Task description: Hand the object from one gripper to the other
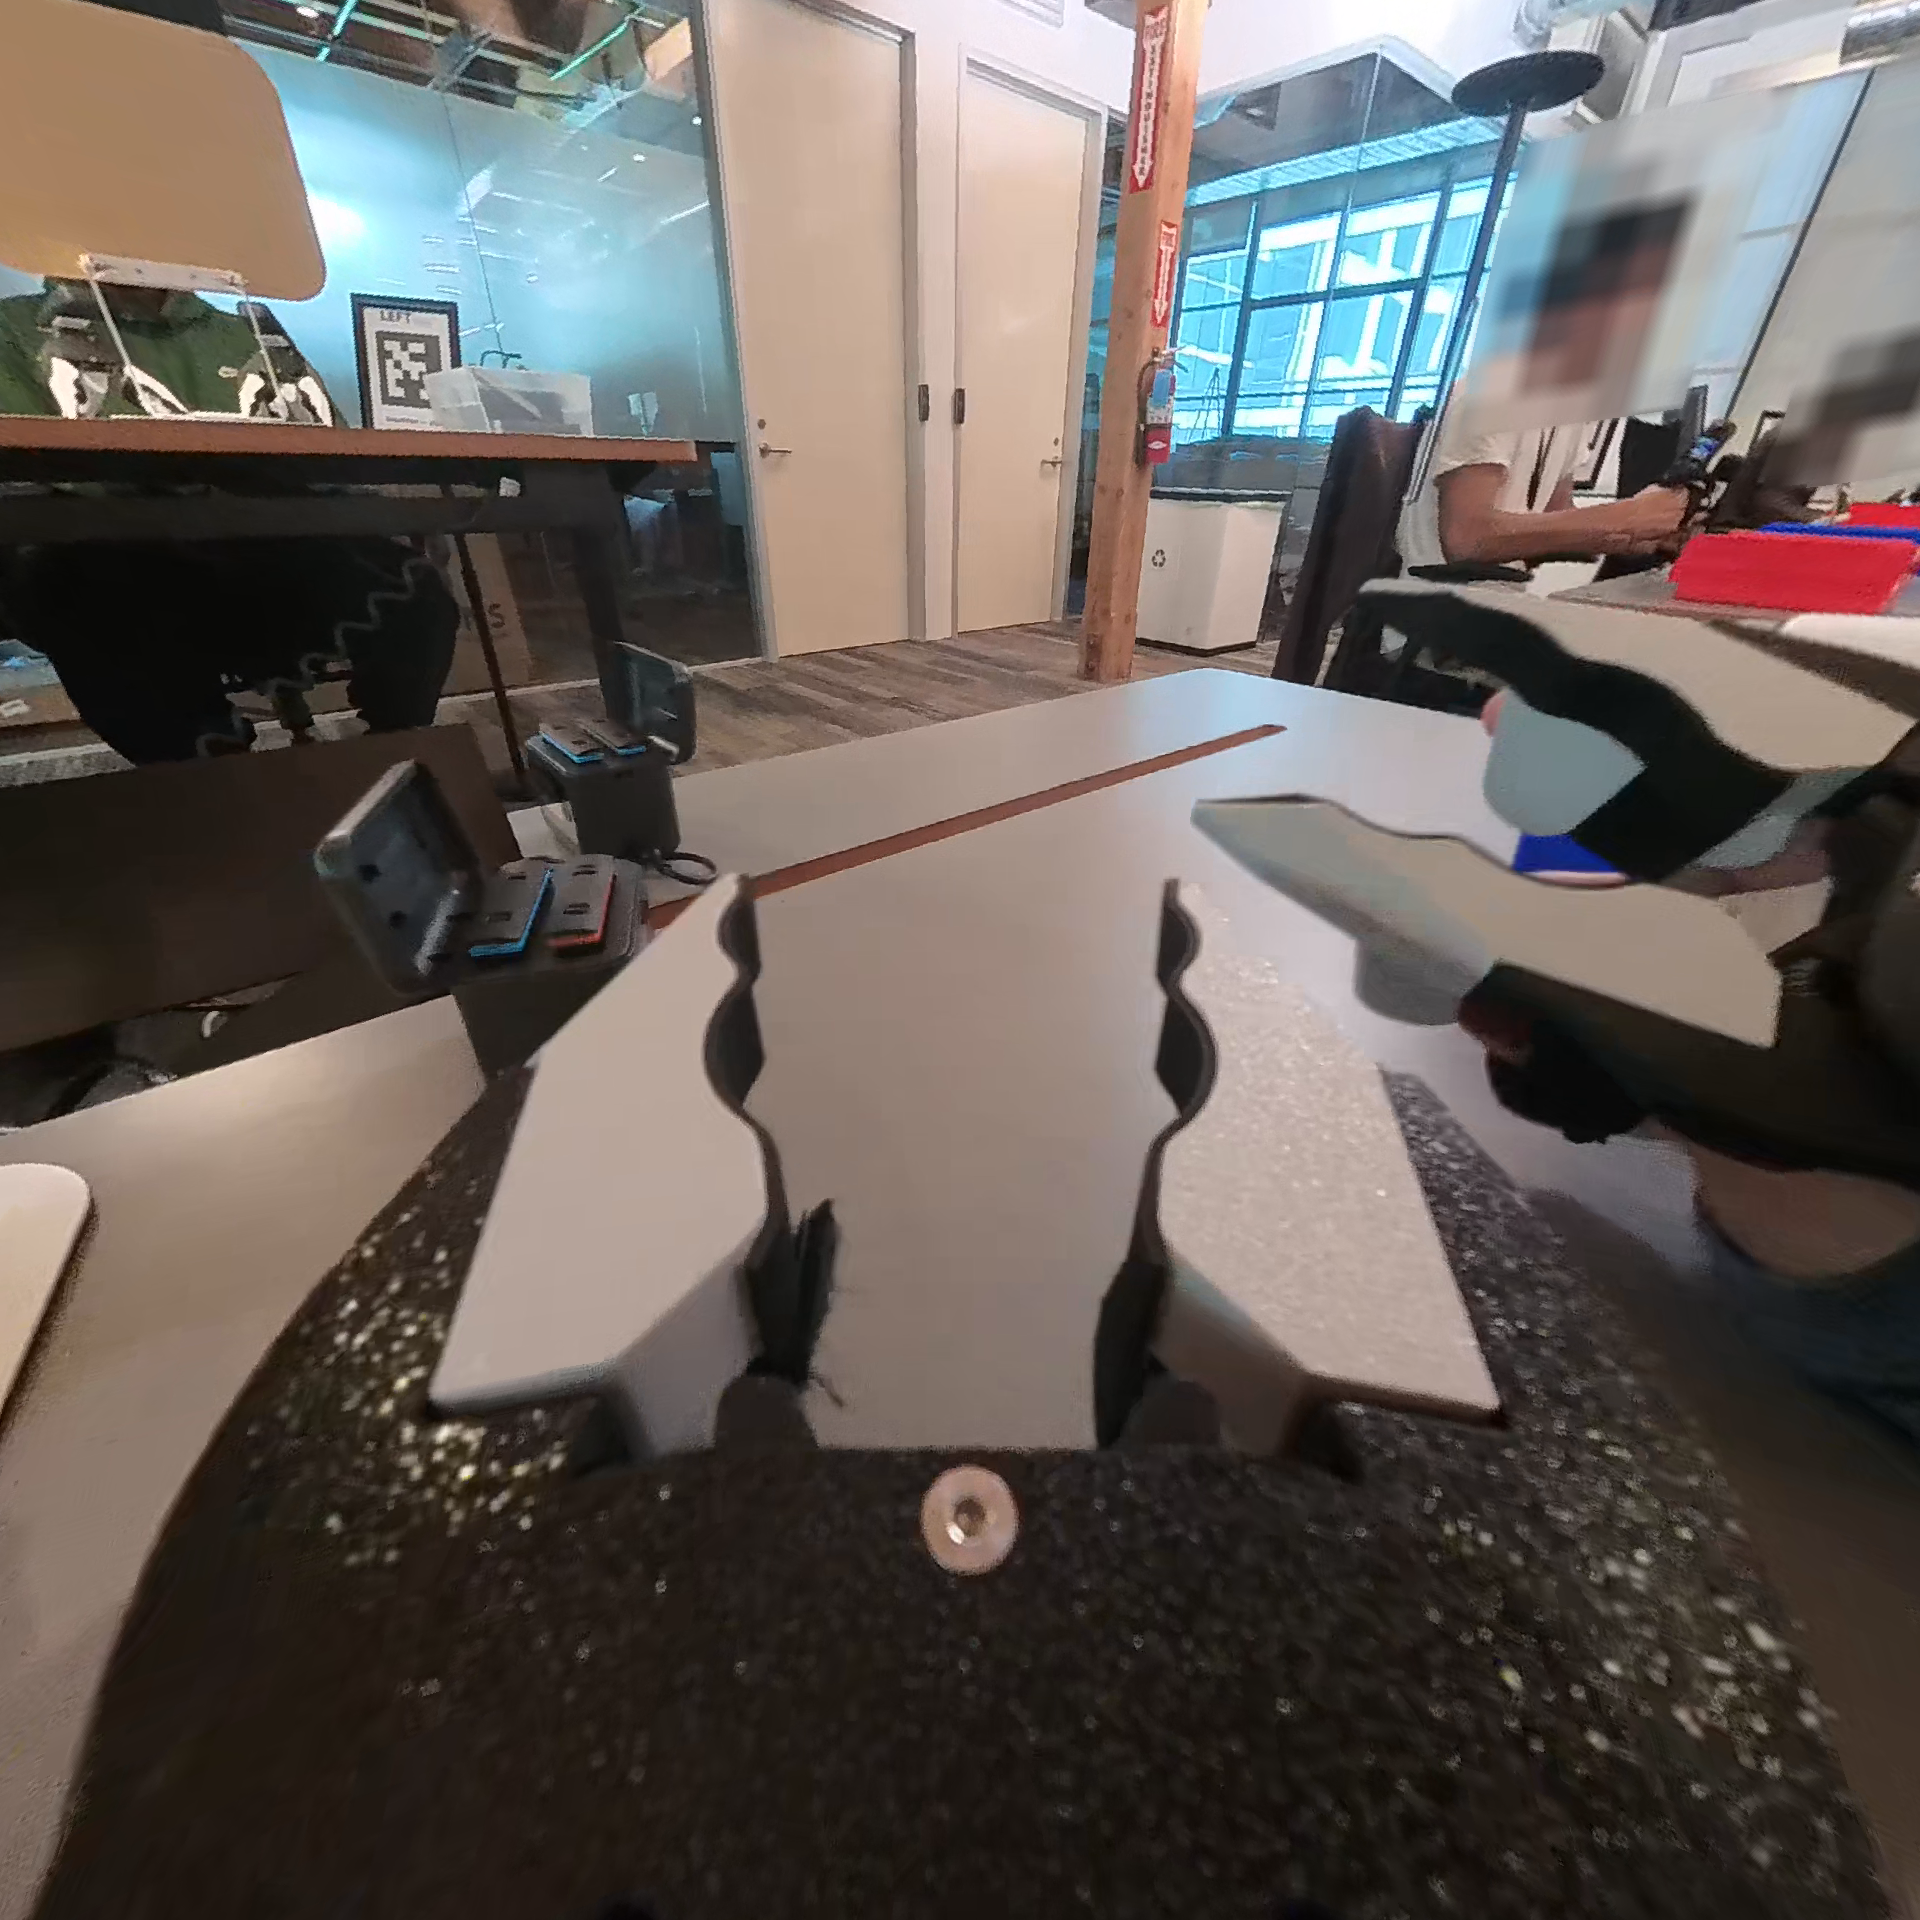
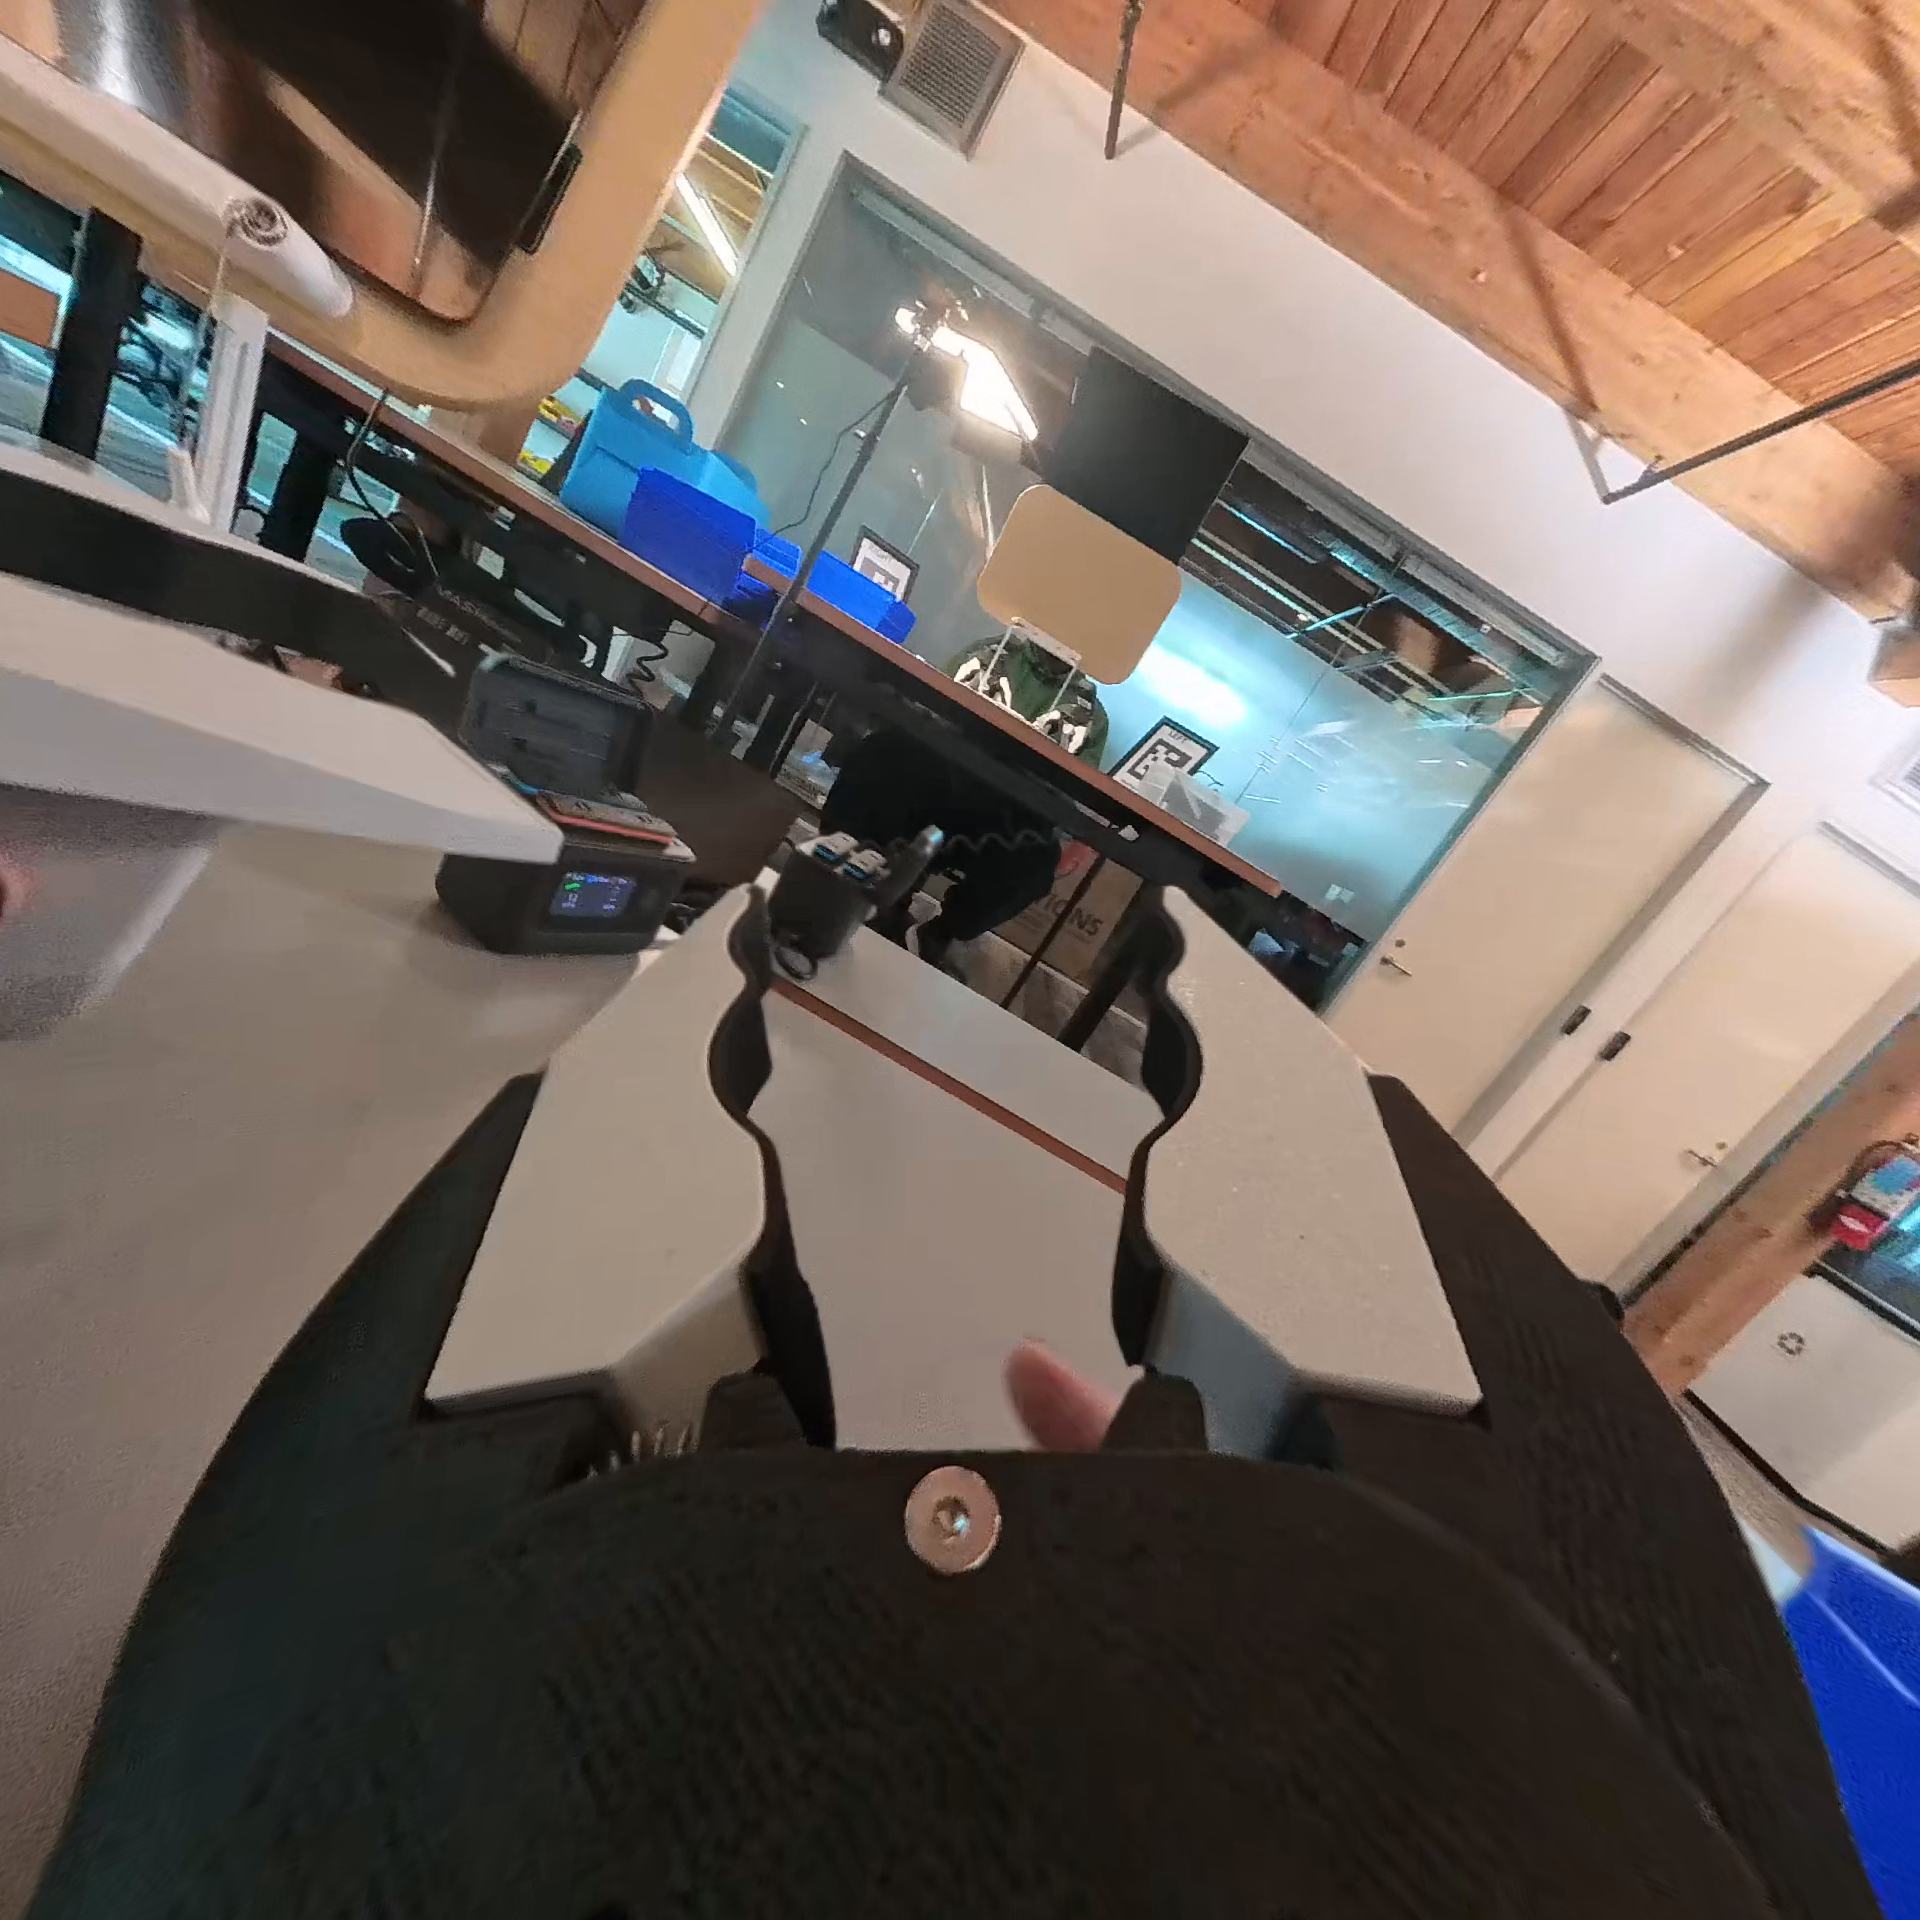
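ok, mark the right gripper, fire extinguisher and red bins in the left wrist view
right gripper (image 1: pixel 1288 701), left wrist view, midway between fingertips
fire extinguisher (image 1: pixel 1155 410), left wrist view, red body
red bins (image 1: pixel 1787 569), left wrist view, front wall

The left gripper (image 1: pixel 956 1049) fills the lower centre of its own view, its two grey fingers (image 1: pixel 623 1143) spread wide with nothing between them, pointing level and forward. The right gripper (image 2: pixel 956 1081) sits likewise in the lower centre of its view, fingers apart and empty, rolled so the room leans. In the left view it shows at the right edge (image 1: pixel 1455 831), turned sideways, a dark-gloved hand (image 1: pixel 1579 1081) beneath it.
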### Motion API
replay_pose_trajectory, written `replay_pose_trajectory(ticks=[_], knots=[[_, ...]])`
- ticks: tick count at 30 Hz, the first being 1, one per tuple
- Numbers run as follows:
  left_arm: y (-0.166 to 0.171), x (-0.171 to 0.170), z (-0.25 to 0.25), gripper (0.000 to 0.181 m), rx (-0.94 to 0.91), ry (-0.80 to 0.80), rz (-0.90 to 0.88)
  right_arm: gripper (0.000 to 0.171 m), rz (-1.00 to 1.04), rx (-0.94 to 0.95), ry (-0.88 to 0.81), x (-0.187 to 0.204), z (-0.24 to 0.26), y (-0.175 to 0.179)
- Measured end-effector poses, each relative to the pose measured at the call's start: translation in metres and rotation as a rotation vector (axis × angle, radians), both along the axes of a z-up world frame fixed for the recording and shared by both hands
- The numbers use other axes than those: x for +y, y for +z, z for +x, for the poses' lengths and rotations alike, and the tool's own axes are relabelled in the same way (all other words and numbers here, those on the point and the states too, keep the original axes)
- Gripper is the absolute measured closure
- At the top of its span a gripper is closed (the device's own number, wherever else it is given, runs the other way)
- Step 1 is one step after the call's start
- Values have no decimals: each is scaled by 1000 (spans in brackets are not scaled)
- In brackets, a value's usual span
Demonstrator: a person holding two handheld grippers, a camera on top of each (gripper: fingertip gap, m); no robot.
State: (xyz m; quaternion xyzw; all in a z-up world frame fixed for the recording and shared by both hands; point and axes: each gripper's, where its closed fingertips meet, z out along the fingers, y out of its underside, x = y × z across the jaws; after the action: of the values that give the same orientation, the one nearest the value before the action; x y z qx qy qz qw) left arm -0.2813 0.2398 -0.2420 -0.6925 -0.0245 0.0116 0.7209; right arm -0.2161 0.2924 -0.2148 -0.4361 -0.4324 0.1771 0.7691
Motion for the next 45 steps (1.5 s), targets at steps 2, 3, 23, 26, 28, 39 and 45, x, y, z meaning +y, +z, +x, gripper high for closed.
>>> replay_pose_trajectory(ticks=[2, 3, 23, 26, 28, 39, 45], knots=[[1, 1, -4, 86, -16, 9, 6, 88, -21, 11, 6, 1, -11, -1], [0, 2, -5, 74, -19, 13, 2, 85, -33, 17, 6, 2, -16, -2], [56, -38, 22, 22, 414, 164, 326, 58, -175, 165, 72, 12, -15, 4], [55, -41, 19, 22, 448, 204, 313, 55, -179, 163, 97, 9, -18, 3], [51, -39, 13, 22, 493, 252, 276, 56, -184, 187, 100, 10, -15, 6], [55, -113, -15, 23, 378, 687, 46, 53, -251, 238, 95, -3, 17, 13], [65, -137, 9, 22, 276, 661, -92, 54, -301, 130, 116, -30, 80, 53]])
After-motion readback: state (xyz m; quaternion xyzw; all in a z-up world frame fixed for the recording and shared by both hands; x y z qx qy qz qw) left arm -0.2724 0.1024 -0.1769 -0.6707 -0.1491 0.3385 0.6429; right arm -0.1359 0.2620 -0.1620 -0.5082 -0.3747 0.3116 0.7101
